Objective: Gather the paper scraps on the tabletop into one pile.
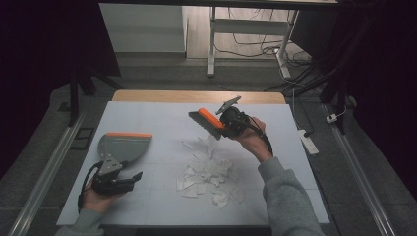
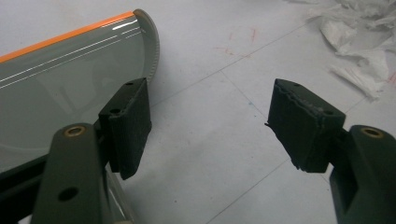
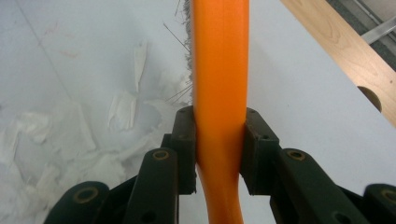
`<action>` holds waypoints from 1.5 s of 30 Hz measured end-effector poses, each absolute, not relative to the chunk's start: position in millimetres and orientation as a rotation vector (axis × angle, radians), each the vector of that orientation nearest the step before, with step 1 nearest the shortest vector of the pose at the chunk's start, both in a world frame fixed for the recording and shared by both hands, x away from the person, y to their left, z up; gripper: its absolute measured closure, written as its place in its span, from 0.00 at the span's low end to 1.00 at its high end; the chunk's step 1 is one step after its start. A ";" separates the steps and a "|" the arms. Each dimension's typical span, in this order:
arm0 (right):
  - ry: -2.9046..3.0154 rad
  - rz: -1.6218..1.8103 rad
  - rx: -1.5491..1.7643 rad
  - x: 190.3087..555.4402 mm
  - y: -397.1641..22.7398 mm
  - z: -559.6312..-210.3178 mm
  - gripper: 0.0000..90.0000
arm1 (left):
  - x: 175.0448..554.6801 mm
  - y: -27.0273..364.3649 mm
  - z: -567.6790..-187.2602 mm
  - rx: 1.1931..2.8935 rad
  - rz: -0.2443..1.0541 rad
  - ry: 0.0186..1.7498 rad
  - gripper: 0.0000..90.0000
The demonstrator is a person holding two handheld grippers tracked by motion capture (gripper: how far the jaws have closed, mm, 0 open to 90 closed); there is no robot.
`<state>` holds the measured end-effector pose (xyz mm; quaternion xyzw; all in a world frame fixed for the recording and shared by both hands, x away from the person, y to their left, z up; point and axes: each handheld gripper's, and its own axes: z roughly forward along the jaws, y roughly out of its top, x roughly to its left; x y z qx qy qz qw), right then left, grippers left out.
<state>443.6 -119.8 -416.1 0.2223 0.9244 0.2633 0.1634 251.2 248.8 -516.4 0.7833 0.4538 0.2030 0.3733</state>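
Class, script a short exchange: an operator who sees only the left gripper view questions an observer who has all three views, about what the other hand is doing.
Operator: I see open jaws beside a dustpan. What does the other hand hold?
Observer: The right gripper is shut on a brush, gripping its orange handle.
Operator: Where are the bristles?
Observer: At the far edge of the paper pile. Whether they touch it I cannot tell.
Operator: How does the dustpan lie against that pile?
Observer: It lies to the pile's left, apart from it, with its orange lip on the far side.

Dustpan left — paper scraps right
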 end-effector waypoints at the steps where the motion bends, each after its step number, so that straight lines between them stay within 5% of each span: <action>1: 2.624 0.744 0.627 445.0 -116.8 -416.9 0.78 | 251.3 248.9 -516.4 2.007 0.520 1.162 0.34; 14: 2.656 0.360 0.522 479.2 -69.1 -458.1 0.78 | 251.7 250.5 -516.7 2.010 0.519 1.159 0.34; 22: 2.781 0.267 0.330 452.3 -53.9 -458.8 0.78 | 250.5 250.7 -516.0 2.008 0.524 1.156 0.35; 29: 2.835 0.368 0.299 420.8 -83.5 -444.5 0.78 | 250.8 249.0 -516.0 2.013 0.527 1.155 0.35; 36: 2.731 0.740 0.605 419.2 -116.4 -418.6 0.78 | 250.7 248.3 -516.0 2.013 0.530 1.159 0.35; 45: 2.735 0.854 0.699 425.0 -86.8 -420.4 0.78 | 250.9 249.6 -516.5 2.014 0.530 1.162 0.35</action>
